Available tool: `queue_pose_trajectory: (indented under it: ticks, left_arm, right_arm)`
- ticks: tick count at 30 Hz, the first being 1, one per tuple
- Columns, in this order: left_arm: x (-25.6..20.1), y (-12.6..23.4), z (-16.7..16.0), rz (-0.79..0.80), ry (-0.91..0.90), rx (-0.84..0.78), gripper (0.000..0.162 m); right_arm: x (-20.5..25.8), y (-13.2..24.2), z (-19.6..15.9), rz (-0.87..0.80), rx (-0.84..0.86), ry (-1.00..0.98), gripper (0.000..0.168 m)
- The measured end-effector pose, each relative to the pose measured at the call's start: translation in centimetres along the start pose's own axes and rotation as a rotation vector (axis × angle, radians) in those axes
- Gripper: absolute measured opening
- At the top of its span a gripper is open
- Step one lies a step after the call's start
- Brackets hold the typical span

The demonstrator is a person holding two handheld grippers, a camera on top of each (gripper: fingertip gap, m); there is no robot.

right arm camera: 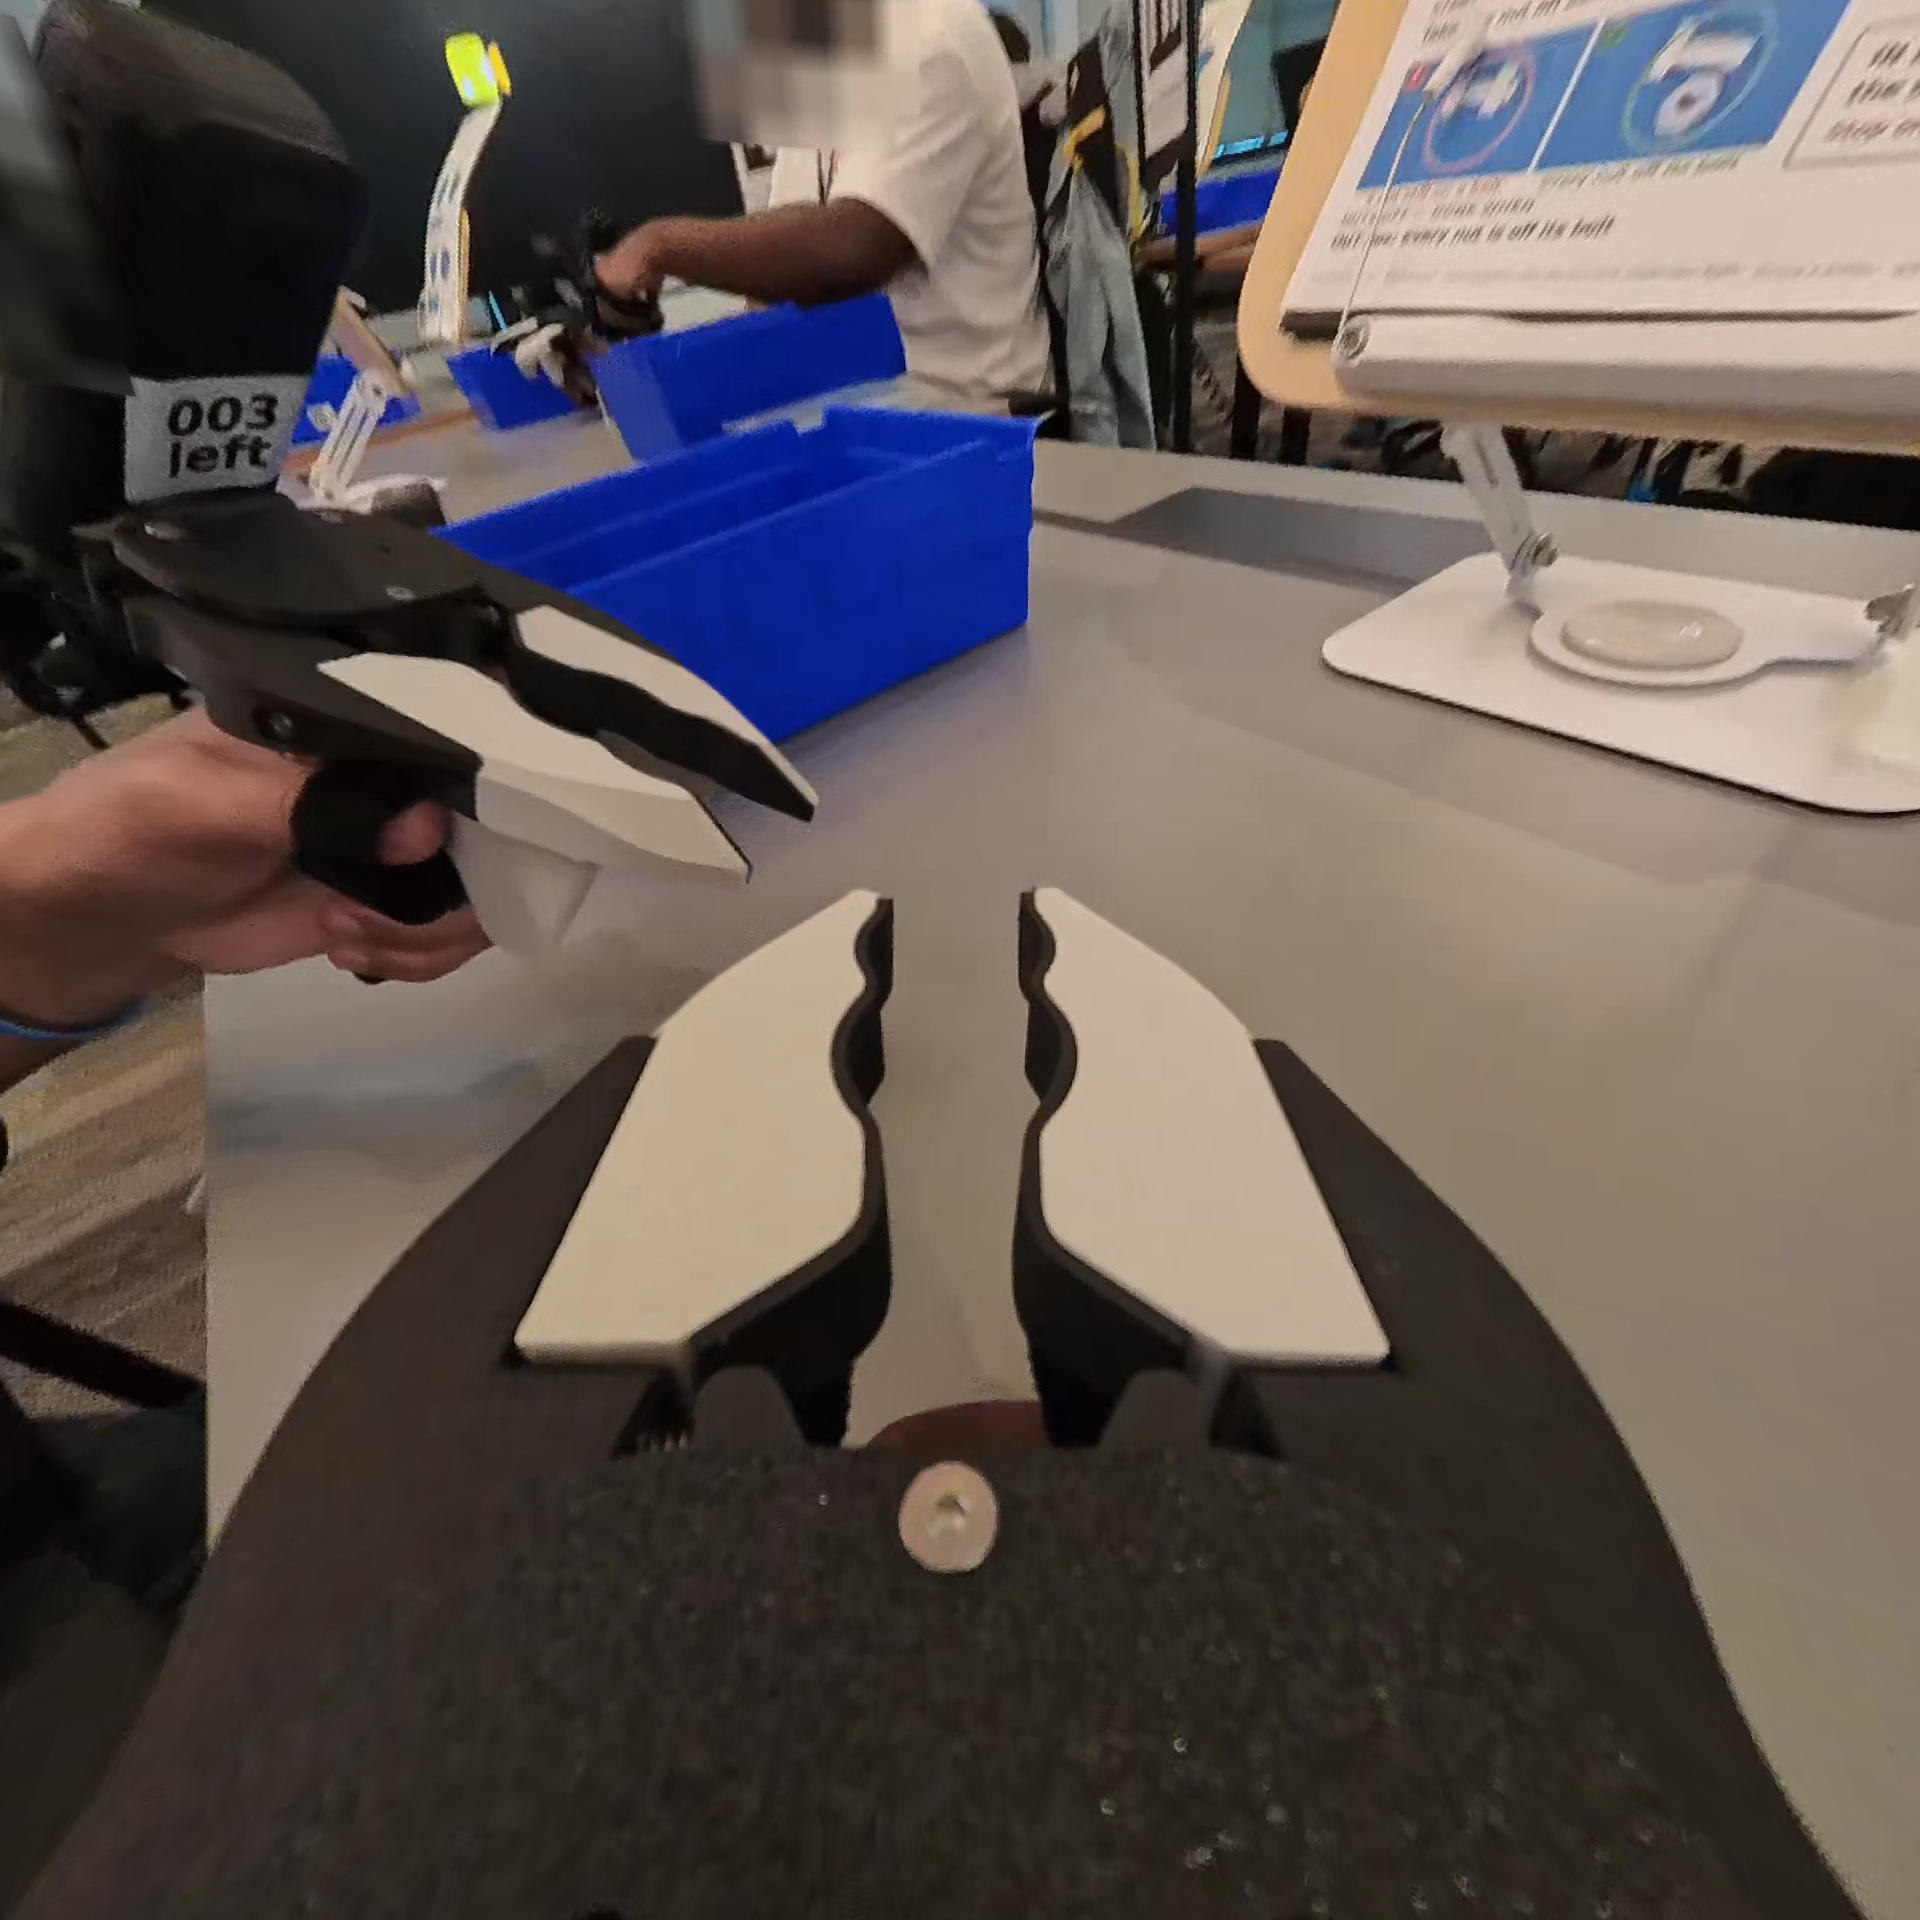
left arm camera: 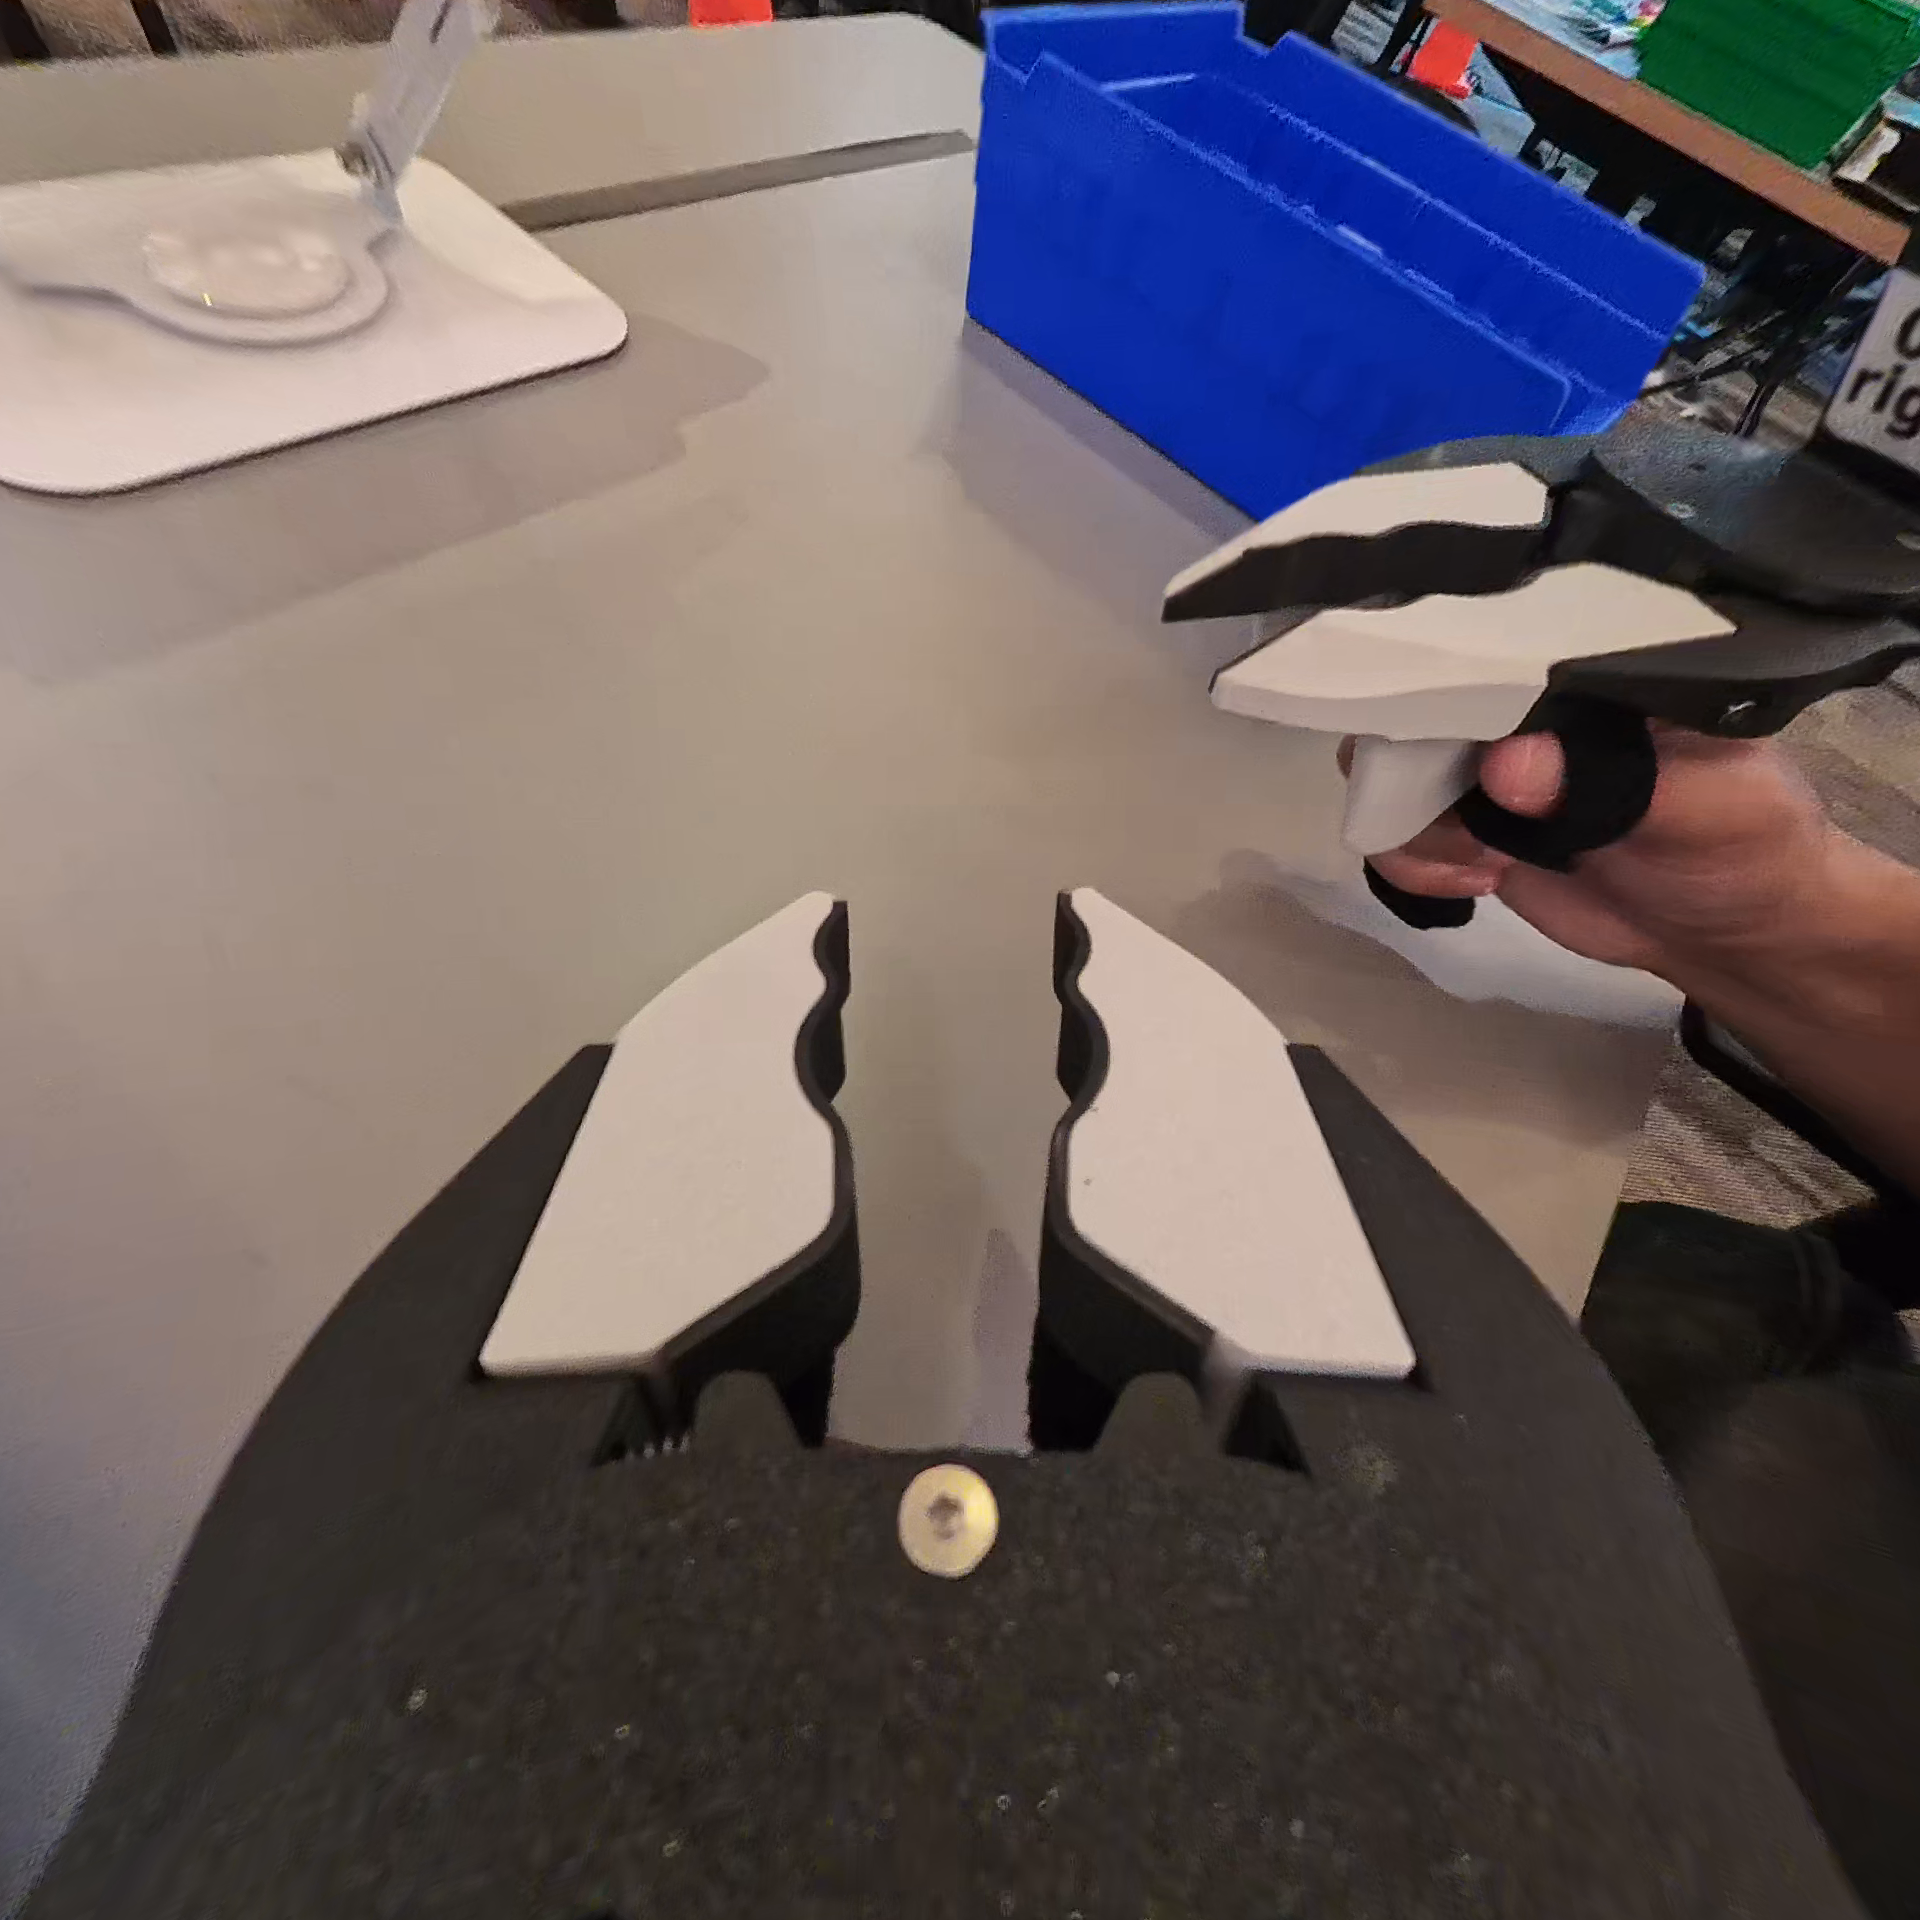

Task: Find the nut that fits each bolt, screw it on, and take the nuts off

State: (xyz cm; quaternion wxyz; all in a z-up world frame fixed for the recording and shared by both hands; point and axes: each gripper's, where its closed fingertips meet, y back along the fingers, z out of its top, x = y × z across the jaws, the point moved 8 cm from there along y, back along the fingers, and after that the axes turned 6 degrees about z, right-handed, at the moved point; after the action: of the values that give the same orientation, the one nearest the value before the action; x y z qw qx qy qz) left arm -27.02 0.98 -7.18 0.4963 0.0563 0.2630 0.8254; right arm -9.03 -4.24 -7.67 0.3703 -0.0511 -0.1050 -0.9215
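We hold the left black-and-white two-finger gripper (left arm camera: pixel 951 904) above the bare grey tabletop (left arm camera: pixel 520 831), its fingers spread with a clear gap and nothing between them. The right black-and-white two-finger gripper (right arm camera: pixel 956 899) hovers over the same tabletop, its fingers likewise apart and empty. In the left wrist view, the right gripper (left arm camera: pixel 1195 644) points leftward across the table, its long axis roughly level, held by a hand (left arm camera: pixel 1662 862). No bolt or nut shows in either view; they may lie inside the blue plastic rectangular bin (right arm camera: pixel 831 582), whose interior we cannot see clearly. The bin's long axis runs away from us toward the far table edge. A white flat-based document stand (right arm camera: pixel 1558 707) sits on the tabletop, well apart from the bin, carrying a printed instruction sheet (right arm camera: pixel 1610 156). A person in a white shirt (right arm camera: pixel 935 208) works at another table behind.
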Motion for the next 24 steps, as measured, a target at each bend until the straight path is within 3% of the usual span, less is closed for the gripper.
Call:
queue_pose_trajectory:
  ticks: [5, 8, 11, 14, 19, 24]
  left_arm:
    - [0.0, 0.2, 0.4, -0.023, 0.058, 0.018, 0.037]
    - [1.0, 3.3, 3.1, 0.022, 0.036, -0.013, 0.036]
    - [5.2, 8.7, 6.5, 0.243, 0.022, -0.032, 0.033]
    - [11.8, 11.8, 7.8, 0.421, 0.079, 0.096, 0.033]
    - [22.8, 9.3, 6.3, 0.502, 0.324, 0.329, 0.033]
    - [27.6, 5.2, 3.2, 0.473, 0.484, 0.498, 0.034]
  right_arm:
    - [-1.5, 1.0, -0.1, -0.024, -0.015, -0.083, 0.018]
    - [-2.1, 1.4, 0.0, 0.005, -0.028, -0.151, 0.015]
    - [-2.4, 1.5, -0.2, -0.002, -0.009, -0.163, 0.014]
    - [-2.4, 1.2, -0.4, 0.003, 0.003, -0.162, 0.014]
    - [-2.0, 0.3, -1.0, 0.058, 0.026, -0.203, 0.013]
    - [-1.8, 0.1, -1.2, 0.067, 0.046, -0.197, 0.012]
